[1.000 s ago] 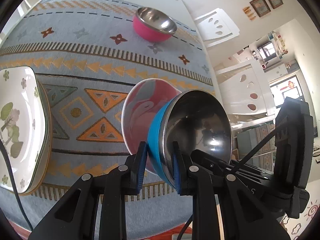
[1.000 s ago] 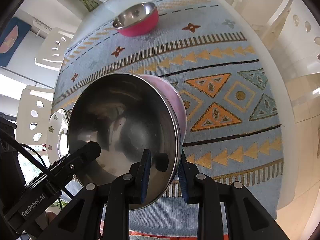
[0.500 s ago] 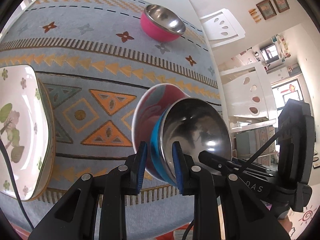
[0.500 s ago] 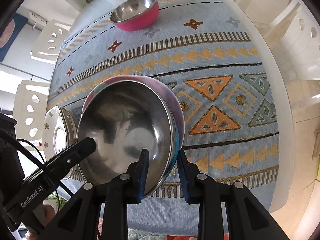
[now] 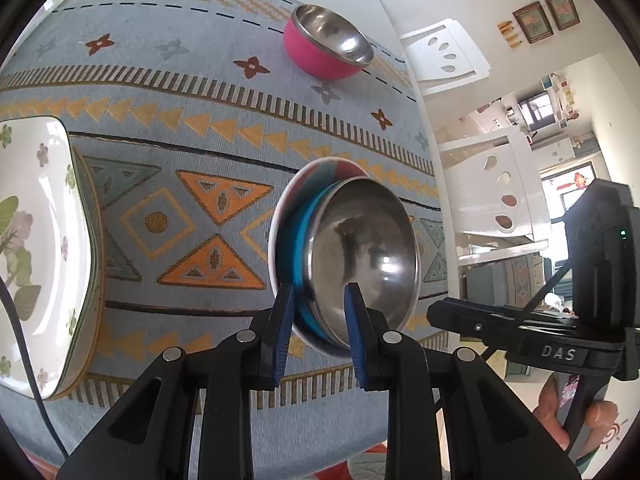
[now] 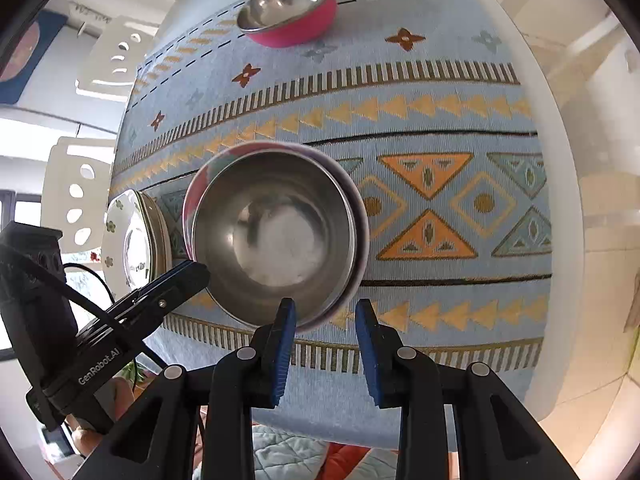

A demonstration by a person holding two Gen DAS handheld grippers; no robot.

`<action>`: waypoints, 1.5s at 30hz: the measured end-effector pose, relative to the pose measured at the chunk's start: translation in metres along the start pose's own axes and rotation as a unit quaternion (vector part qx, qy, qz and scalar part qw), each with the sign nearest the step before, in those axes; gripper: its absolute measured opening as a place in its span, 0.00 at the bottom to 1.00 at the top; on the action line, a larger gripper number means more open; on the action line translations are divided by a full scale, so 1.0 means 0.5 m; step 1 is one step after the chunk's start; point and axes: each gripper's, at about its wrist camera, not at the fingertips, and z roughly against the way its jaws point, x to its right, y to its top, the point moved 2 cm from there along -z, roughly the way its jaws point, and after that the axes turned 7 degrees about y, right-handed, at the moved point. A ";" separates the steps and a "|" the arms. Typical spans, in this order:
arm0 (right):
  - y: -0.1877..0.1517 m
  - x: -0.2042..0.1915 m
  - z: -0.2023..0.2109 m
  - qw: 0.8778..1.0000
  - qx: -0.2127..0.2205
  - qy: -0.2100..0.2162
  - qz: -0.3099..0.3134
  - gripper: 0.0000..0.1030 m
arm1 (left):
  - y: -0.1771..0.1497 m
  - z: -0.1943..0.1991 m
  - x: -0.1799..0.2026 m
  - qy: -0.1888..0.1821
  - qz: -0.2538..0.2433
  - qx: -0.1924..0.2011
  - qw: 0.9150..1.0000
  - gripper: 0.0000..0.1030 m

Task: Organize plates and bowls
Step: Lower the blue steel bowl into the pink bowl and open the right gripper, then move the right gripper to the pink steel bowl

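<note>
Blue steel bowl (image 5: 360,256) is now nested in the marbled pink bowl (image 6: 358,216), lowered flat onto the table (image 6: 440,92) since a second ago. Right gripper (image 6: 325,344) jaws are opening, rim between them but freed; left gripper (image 5: 318,336) jaws straddle both rims, grip loosened, contact unclear. Counted: three bowls including the pink steel bowl (image 5: 326,46), two stacked plates (image 5: 48,248).

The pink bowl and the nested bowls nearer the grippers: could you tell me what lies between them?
Only bare patterned tablecloth separates the pink bowl from the nested bowls; the right wrist view shows it.
</note>
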 end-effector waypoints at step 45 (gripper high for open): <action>0.442 0.023 0.076 0.981 0.176 0.069 0.055 0.61 | 0.450 -0.040 0.041 0.088 0.046 0.096 0.990 0.67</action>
